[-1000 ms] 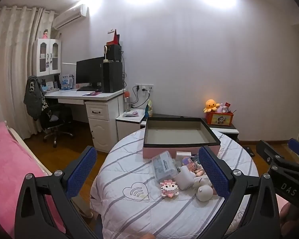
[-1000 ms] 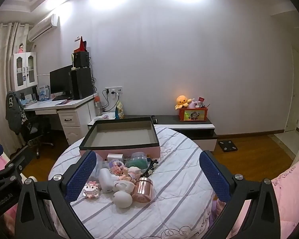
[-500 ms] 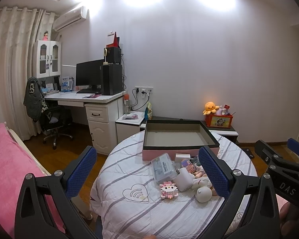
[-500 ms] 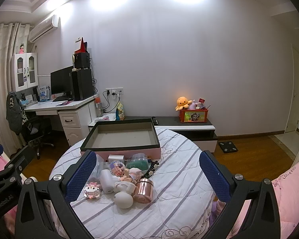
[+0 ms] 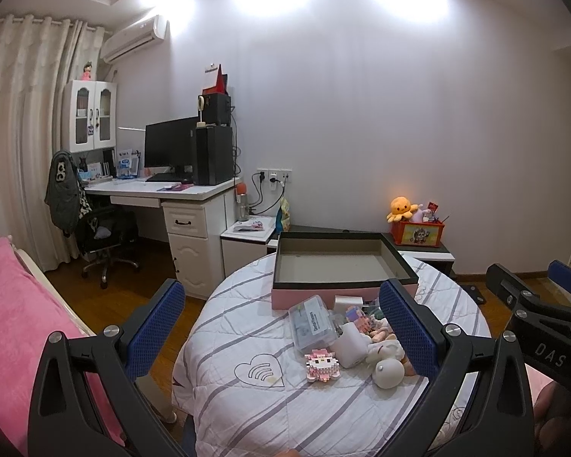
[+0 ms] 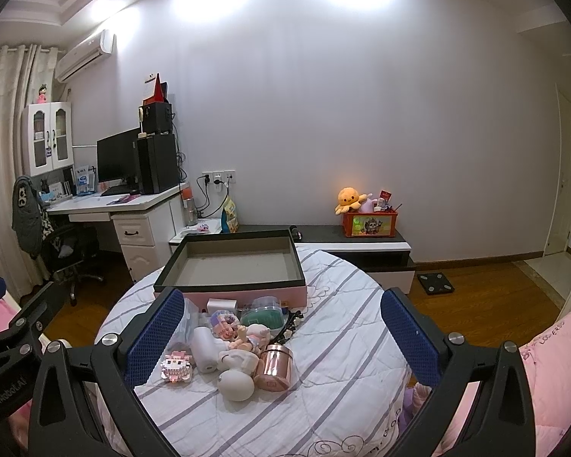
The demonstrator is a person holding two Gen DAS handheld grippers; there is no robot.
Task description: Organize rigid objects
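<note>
One empty pink box with a dark rim stands on the round, striped surface. Just in front of the box lies one pile of small things: one pink block figure, one white cylinder, one white egg-shaped piece, one rose-gold jar and one clear plastic case. The left hand-held gripper and the right hand-held gripper both hover short of the pile, level, fingers spread wide, holding nothing.
</note>
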